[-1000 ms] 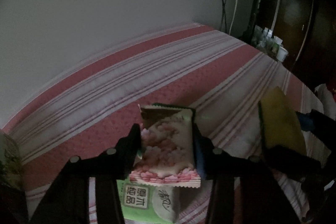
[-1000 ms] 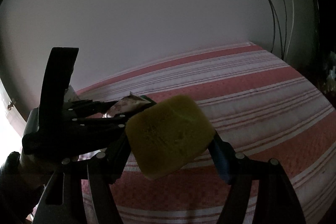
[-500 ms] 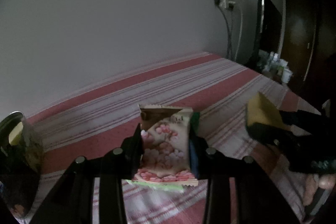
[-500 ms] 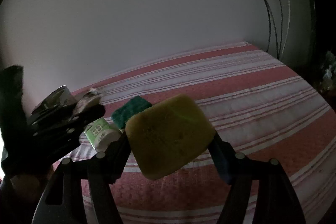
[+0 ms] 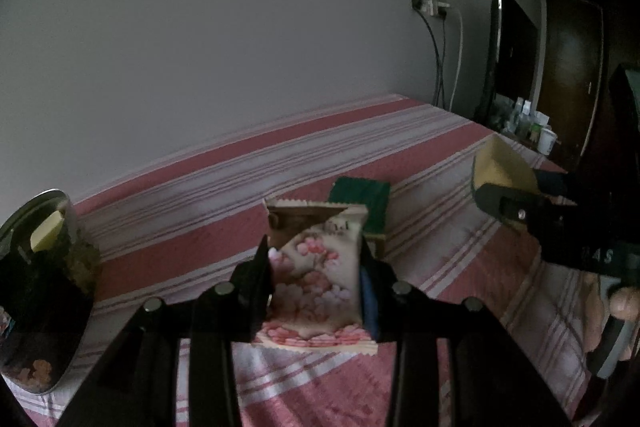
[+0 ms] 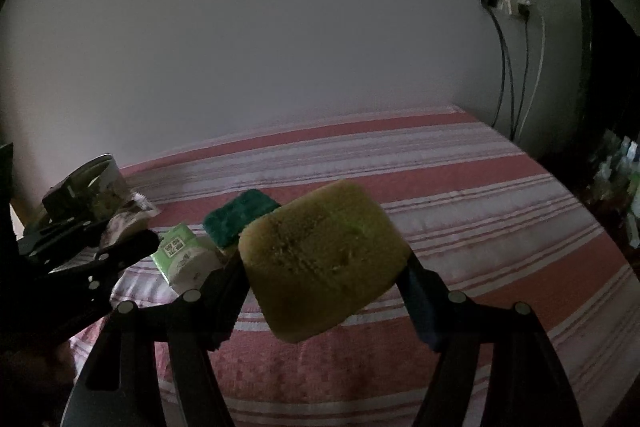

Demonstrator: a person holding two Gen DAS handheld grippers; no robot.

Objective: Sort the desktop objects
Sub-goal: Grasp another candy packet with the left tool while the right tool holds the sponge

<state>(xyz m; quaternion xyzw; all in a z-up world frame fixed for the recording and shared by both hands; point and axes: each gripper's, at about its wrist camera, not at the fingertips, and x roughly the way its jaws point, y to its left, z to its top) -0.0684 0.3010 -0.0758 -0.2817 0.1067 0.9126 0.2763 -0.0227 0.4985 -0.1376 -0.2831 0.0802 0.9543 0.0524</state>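
Little writing is legible: the small green-and-white tissue pack (image 6: 180, 254) carries a boxed label of Chinese characters too small to read with confidence, and the right gripper's black body shows pale letters, apparently "AS", in the left wrist view.

The left gripper (image 5: 316, 279) has its fingers (image 5: 256, 267) drawn narrow, pressing both sides of a cream snack sachet printed with pink blossoms (image 5: 316, 283), held upright above the red-and-white striped cloth on the counter (image 5: 224, 195). The dark print near the sachet's torn-looking top edge is unreadable.

The right gripper (image 6: 324, 267) has its fingers (image 6: 420, 291) set at a middling width, clamping a yellow rectangular sponge (image 6: 320, 263) by its two short sides, tilted, clear of the cloth.

On the cloth beyond the sachet lies a dark green scouring pad (image 5: 360, 199), just beside the tissue pack in the right wrist view. At the left edge stands a dark round tin with an open top (image 5: 44, 283). Cables hang from a wall socket (image 5: 430, 1) at the back.
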